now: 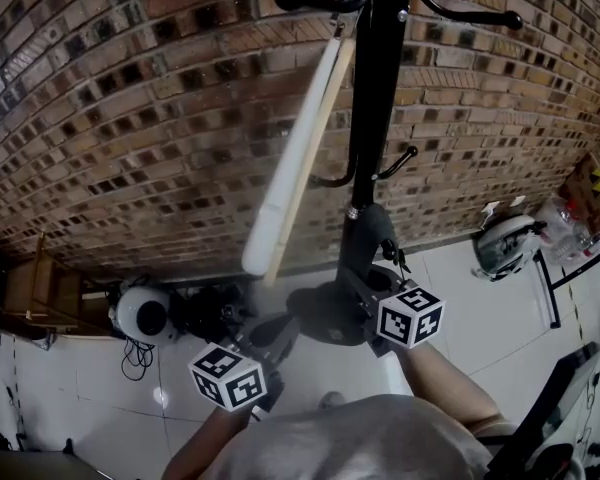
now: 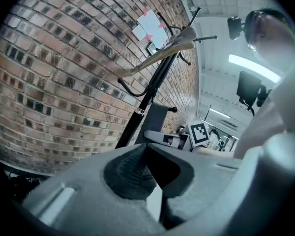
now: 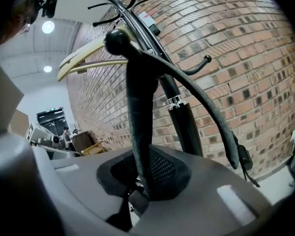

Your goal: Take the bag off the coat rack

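A black coat rack [image 1: 378,78] stands against a brick wall. A dark bag strap [image 3: 137,97] is looped over a ball-tipped hook [image 3: 118,41]; one side drops into my jaws and the other side [image 3: 221,127] trails down to the right with a clip at its end. My right gripper [image 3: 142,180] is shut on this strap, close beside the pole [image 3: 184,122]. In the head view the right gripper [image 1: 372,258] reaches up along the pole below the lower hooks [image 1: 400,158]. My left gripper [image 2: 146,146] is shut and holds nothing, lower left [image 1: 265,348]. The bag's body is not clearly visible.
A cream wooden hanger [image 1: 292,158] hangs slanted from a top hook, just left of the pole. On the floor are a round white device [image 1: 145,313], a wooden crate [image 1: 40,293], a white fan [image 1: 505,243] and a black frame [image 1: 580,268].
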Action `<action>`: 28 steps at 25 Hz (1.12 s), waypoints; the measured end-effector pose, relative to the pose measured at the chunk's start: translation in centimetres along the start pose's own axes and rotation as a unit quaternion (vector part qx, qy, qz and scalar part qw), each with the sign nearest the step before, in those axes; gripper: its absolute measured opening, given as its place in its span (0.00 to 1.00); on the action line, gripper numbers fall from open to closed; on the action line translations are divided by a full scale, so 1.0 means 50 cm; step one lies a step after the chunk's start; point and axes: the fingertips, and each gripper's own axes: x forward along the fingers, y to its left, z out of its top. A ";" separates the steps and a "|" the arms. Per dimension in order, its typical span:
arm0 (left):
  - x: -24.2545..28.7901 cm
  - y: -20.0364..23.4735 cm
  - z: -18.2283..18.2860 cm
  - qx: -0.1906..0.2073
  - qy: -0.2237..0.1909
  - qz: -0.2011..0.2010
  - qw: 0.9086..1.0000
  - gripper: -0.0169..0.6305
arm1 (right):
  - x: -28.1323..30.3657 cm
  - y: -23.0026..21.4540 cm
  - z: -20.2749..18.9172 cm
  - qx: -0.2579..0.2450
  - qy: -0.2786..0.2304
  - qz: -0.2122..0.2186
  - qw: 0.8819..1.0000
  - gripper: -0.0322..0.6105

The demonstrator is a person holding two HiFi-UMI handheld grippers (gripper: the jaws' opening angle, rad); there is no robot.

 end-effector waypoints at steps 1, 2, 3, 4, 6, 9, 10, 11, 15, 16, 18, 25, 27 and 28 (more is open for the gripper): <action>0.000 0.000 -0.003 -0.002 0.000 0.001 1.000 0.02 | 0.000 0.000 0.000 0.011 0.000 0.004 1.000 0.09; -0.001 0.000 -0.006 -0.004 0.001 0.001 1.000 0.02 | 0.000 0.000 0.000 0.020 0.001 0.006 1.000 0.09; -0.001 -0.002 -0.010 -0.005 0.002 0.001 1.000 0.02 | 0.000 0.001 0.000 0.025 0.002 0.006 1.000 0.09; -0.001 -0.005 -0.013 -0.006 0.004 0.000 1.000 0.02 | -0.001 0.003 0.001 0.025 0.002 0.002 1.000 0.09; -0.002 -0.015 -0.019 -0.006 0.006 -0.003 1.000 0.02 | -0.005 0.011 0.006 0.007 -0.001 -0.013 1.000 0.08; -0.009 -0.026 -0.023 -0.004 0.005 -0.003 1.000 0.02 | -0.013 0.024 0.029 -0.029 -0.007 -0.027 0.999 0.08; -0.013 -0.028 -0.026 -0.004 0.004 0.000 1.000 0.02 | -0.018 0.029 0.039 -0.031 -0.010 -0.024 0.999 0.08; -0.017 -0.029 -0.029 -0.005 0.004 0.002 1.000 0.02 | -0.025 0.037 0.052 -0.032 -0.014 -0.018 0.999 0.08; -0.036 -0.045 -0.040 -0.008 -0.002 0.009 1.000 0.02 | -0.070 0.095 0.112 -0.029 -0.048 0.020 0.998 0.08; -0.041 -0.053 -0.042 -0.007 -0.005 0.010 1.000 0.02 | -0.085 0.109 0.122 -0.025 -0.056 0.028 0.998 0.08; -0.051 -0.071 -0.043 -0.001 -0.013 0.010 1.000 0.02 | -0.115 0.136 0.130 -0.015 -0.065 0.043 0.997 0.08; -0.111 -0.176 -0.075 0.016 -0.033 0.012 0.999 0.02 | -0.230 0.207 0.078 0.006 -0.058 0.064 0.996 0.08; -0.131 -0.220 -0.099 0.016 -0.035 0.011 0.999 0.02 | -0.275 0.223 0.053 0.016 -0.050 0.069 0.996 0.08; -0.140 -0.244 -0.112 0.017 -0.036 0.009 0.999 0.02 | -0.298 0.233 0.041 0.024 -0.045 0.073 0.996 0.08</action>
